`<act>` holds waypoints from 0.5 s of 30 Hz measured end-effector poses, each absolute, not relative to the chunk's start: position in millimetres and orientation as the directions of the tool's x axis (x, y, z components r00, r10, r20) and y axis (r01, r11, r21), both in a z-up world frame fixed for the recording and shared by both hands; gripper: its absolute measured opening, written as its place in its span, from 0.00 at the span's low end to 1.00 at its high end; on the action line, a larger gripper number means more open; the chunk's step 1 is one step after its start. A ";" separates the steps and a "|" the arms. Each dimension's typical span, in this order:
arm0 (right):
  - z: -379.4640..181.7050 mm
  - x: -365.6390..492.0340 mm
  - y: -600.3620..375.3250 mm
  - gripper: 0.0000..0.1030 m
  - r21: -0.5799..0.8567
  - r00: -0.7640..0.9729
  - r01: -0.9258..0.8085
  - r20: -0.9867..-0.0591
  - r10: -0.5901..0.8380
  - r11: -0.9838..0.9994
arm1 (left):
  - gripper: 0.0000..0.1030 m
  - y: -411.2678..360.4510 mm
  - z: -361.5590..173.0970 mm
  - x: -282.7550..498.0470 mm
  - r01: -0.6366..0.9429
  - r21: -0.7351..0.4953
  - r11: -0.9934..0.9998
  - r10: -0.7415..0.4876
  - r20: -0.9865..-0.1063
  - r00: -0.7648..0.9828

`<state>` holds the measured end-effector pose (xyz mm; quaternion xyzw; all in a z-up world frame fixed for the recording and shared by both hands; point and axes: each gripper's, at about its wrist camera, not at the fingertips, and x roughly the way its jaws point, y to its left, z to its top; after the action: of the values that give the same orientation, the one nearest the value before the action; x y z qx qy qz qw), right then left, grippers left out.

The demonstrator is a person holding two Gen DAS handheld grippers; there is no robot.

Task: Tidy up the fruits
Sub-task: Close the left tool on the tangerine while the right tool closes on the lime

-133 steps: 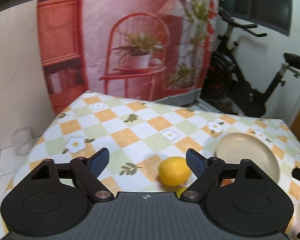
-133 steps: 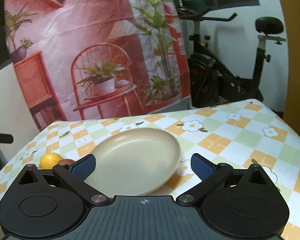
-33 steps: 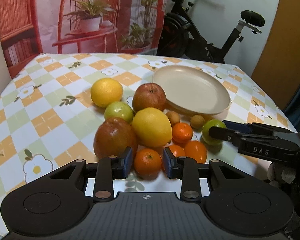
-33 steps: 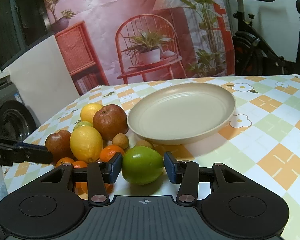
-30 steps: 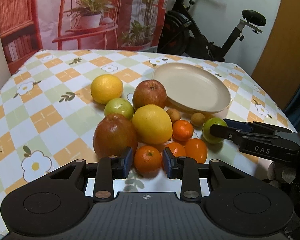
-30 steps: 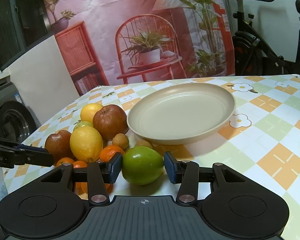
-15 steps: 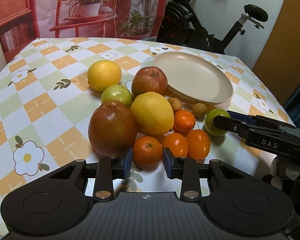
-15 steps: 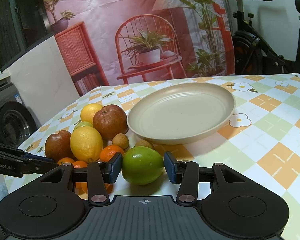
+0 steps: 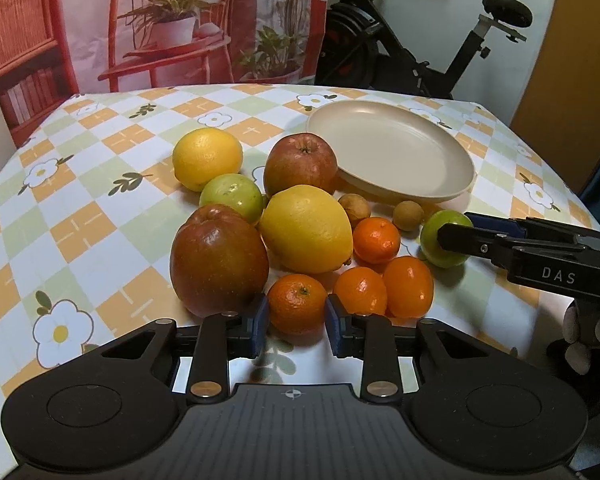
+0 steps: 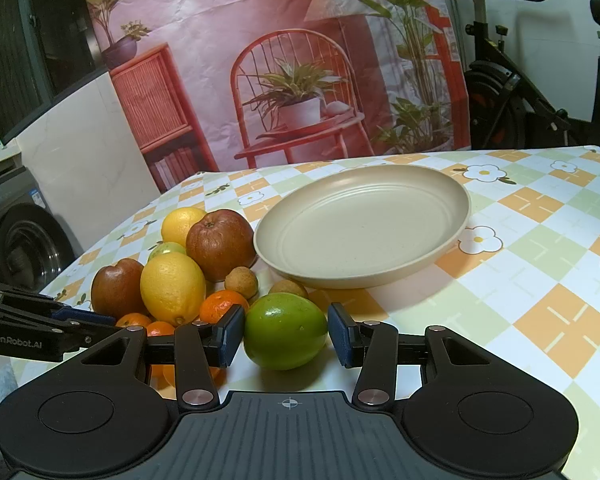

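I count the fruits on the checked tablecloth [image 9: 80, 216]: two red apples, one near my left tongs [image 9: 219, 261] and one beside the plate [image 9: 300, 164]; two yellow ones, a big lemon [image 9: 306, 228] in the middle and a rounder one [image 9: 207, 158] further back; two green fruits [image 9: 232, 197] [image 10: 285, 332]; four small oranges; two little brown fruits [image 9: 354, 207] [image 9: 408, 216]. There is one beige plate [image 9: 440, 160], with nothing in it, at the upper right of the heap.

My left tongs [image 9: 296, 322] are closed on the nearest small orange [image 9: 297, 309], at the lower middle of the frame; both blue pads touch its sides. My right tongs [image 10: 286, 336] grip the nearer green fruit the same way, just in front of the plate.

In the right view, the oranges are mostly hidden behind the lemon and my tongs. The bottom of the gripped orange is hard to see in its shadow.
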<state>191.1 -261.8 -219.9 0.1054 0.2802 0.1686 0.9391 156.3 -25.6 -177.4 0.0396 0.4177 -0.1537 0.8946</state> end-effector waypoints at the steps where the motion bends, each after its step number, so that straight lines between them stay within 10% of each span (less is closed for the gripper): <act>1: -219.9 191.0 -261.9 0.41 0.293 0.786 -0.258 -0.491 0.376 0.921 | 0.33 -26.1 -177.5 156.4 0.311 -0.054 0.949 -0.242 -0.757 0.607; 15: -219.9 190.8 -262.3 0.41 0.293 0.786 -0.258 -0.491 0.377 0.921 | 0.34 -29.1 -179.1 156.4 0.332 -0.022 0.943 -0.238 -0.743 0.626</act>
<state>190.8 -262.3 -219.9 0.1058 0.2803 0.1689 0.9390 156.4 -29.1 -179.1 0.0584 0.4024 -0.1582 0.8998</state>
